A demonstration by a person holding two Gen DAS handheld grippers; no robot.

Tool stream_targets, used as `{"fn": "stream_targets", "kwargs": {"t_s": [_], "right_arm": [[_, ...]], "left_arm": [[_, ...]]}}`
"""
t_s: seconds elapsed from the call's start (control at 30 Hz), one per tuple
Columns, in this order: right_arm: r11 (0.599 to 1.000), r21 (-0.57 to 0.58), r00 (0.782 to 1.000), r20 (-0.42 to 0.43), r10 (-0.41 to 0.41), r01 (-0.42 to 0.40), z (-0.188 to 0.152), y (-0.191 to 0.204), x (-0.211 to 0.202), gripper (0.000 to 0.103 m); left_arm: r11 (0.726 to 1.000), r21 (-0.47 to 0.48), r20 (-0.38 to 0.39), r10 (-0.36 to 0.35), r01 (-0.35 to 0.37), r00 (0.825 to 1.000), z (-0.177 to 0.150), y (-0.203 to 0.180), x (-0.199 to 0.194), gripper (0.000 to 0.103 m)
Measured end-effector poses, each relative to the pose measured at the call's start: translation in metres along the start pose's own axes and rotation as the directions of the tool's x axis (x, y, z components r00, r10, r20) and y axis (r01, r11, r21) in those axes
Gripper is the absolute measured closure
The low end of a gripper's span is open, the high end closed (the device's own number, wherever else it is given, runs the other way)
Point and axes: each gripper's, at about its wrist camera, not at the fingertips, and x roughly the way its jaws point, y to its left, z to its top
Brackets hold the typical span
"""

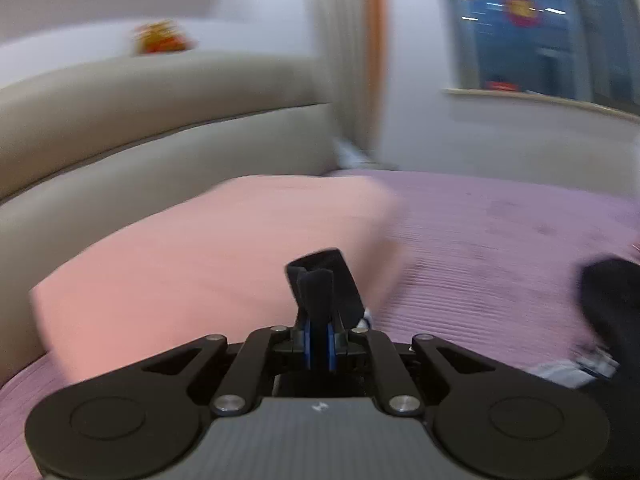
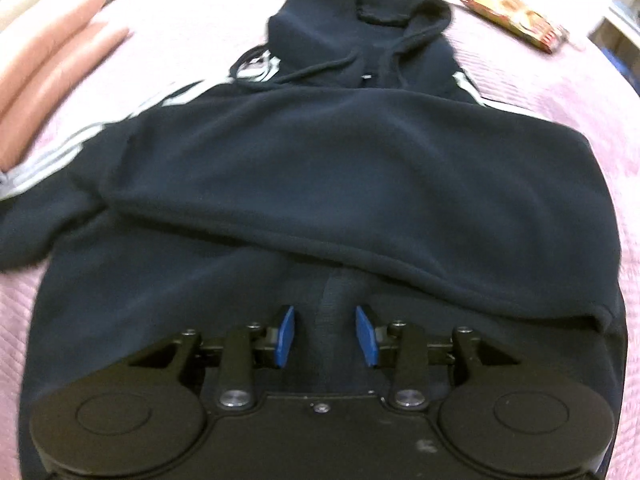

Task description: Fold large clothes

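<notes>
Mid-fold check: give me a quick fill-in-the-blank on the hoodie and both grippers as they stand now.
1. The hoodie lies on a ____ bedspread.
2. The right gripper is ____, its pads off the cloth.
3. The left gripper is shut on a scrap of ____ cloth.
4. The stripes on the sleeve are ____.

Missing words: purple; open; dark; white

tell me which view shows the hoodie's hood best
The right wrist view: the hood lies in full sight at the top of the dark hoodie, drawstrings showing. The left wrist view catches only a blurred dark edge of the hoodie at the right, no hood.
</notes>
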Motion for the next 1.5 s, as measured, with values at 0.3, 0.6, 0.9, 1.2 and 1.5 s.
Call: {"fn": "stream_targets", "kwargs": {"t_s": [0.3, 0.6, 0.9, 1.2, 1.5], "right_arm": [[0.987, 0.139, 0.997, -0.045, -0.07, 0.075, -0.035, -0.076, -0.045, 0.059], [0.984, 0.164, 0.995, 0.067, -0.08, 0.068, -0.023, -0.128, -0.063, 0.053], [0.978, 0.111, 0.966, 0.212, 0.148, -0.175, 0.024, -0.123, -0.038, 0.027], [0.928, 0.223, 0.955, 0.07, 0.289, -0.298, 0.063, -0.094, 0.047, 0.087], [0.982, 0.18, 0.959, 0.282, 0.004, -0.057, 0.062, -0.108, -0.053, 0.098]], "left_arm": [[0.883, 0.074, -0.004, -0.465, 0.464, 0.886, -0.013, -0.203, -0.047, 0.094], [0.665, 0.146, -0.2, -0.706, 0.733, 0.68, -0.092, -0.286, -0.071, 0.025], [0.84, 0.022, -0.402, -0.489, 0.543, 0.774, -0.137, -0.17, -0.025, 0.035], [0.923, -0.086, -0.38, -0.379, 0.375, 0.844, -0.109, -0.112, 0.008, 0.037], [0.928, -0.019, -0.293, -0.361, 0.372, 0.885, -0.079, -0.14, 0.043, 0.044]]}}
